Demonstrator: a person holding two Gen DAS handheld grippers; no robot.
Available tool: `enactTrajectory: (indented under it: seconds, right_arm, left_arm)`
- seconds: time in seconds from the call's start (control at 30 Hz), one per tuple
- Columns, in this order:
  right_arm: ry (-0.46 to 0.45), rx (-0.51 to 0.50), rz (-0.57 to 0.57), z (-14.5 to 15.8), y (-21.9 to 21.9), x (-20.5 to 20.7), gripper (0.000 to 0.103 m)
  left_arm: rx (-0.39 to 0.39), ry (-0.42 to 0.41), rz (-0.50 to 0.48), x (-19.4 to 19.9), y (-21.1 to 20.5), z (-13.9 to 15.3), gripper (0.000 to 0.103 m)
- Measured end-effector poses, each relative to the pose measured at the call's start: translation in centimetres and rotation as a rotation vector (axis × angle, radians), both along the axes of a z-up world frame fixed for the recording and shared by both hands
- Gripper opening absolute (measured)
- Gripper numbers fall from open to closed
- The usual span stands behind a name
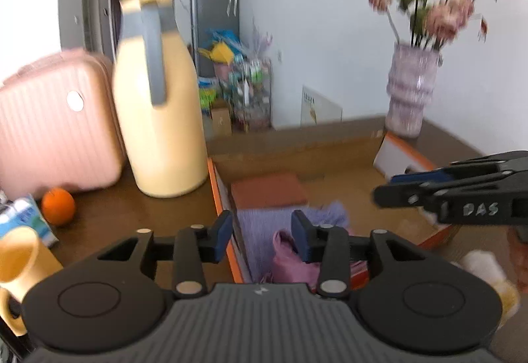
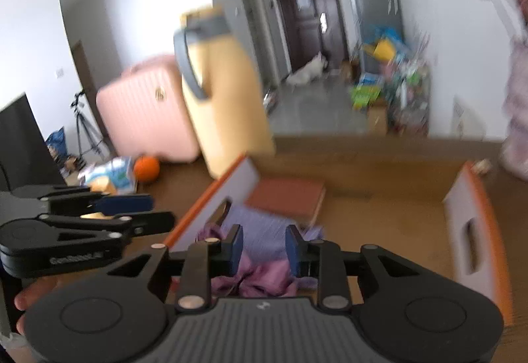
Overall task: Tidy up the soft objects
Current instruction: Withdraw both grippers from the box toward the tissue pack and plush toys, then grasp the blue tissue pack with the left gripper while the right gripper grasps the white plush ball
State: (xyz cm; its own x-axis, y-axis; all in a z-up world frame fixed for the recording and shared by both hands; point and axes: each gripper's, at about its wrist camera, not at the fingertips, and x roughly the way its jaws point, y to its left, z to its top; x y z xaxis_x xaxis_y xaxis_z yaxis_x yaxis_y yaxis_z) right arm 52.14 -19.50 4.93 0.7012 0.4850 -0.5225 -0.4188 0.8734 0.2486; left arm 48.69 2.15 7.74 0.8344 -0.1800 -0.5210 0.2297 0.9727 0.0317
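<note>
1. My left tongs (image 1: 260, 239) stand apart, holding nothing.
2. My right tongs (image 2: 264, 249) gape narrowly, empty.
3. The pink cloth (image 2: 260, 277) lies in the box's (image 2: 211, 201) near left corner, beside the lavender towel (image 2: 260, 229).

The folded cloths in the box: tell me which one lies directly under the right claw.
The crumpled pink cloth, bunched at the near end. The lavender cloth lies flat beyond it; the rust-brown one is farthest.

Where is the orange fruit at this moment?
The orange sits on the wooden table at the left in both views, in front of the pink suitcase and left of the yellow jug.
</note>
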Motion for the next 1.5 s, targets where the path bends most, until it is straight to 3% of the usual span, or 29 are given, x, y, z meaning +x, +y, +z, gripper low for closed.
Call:
enactTrajectory:
  seconds: [0.23, 0.27, 0.3, 0.33, 0.5, 0.77, 1.17, 1.33, 1.5]
  right_arm:
    - [-0.166, -0.039, -0.094, 5.9, -4.2, -6.5, 0.043]
    - [-0.186, -0.050, -0.107, 6.3, -4.8, -7.6, 0.051]
    - [-0.208, -0.062, -0.120, 6.5, -5.3, -8.9, 0.065]
    - [-0.228, -0.065, -0.129, 6.7, -5.9, -9.8, 0.070]
    - [-0.344, -0.072, -0.198, 5.7, -8.5, -15.3, 0.082]
    - [-0.394, -0.025, -0.274, 2.8, -10.6, -22.1, 0.084]
    - [-0.436, -0.017, -0.272, -0.8, -11.0, -34.6, 0.091]
    - [-0.388, -0.006, -0.260, -2.7, -10.8, -38.8, 0.092]
    - [-0.307, 0.033, -0.248, -5.2, -10.4, -41.2, 0.092]
  left_arm:
    - [-0.008, -0.118, 0.035, -7.1, -1.4, 3.3, 0.060]
    - [-0.006, -0.140, 0.043, -8.4, -1.6, 3.5, 0.065]
    - [-0.005, -0.163, 0.051, -9.6, -1.9, 3.6, 0.069]
    - [-0.009, -0.186, 0.064, -10.8, -2.1, 3.7, 0.077]
    - [-0.039, -0.310, 0.103, -17.1, -2.9, 3.3, 0.087]
    - [-0.051, -0.376, 0.151, -24.4, -3.4, 1.2, 0.097]
    - [-0.077, -0.329, 0.175, -34.6, -2.3, -3.4, 0.101]
    - [-0.096, -0.265, 0.154, -37.6, -1.6, -5.3, 0.102]
    - [-0.091, -0.198, 0.156, -37.4, -1.5, -6.8, 0.102]
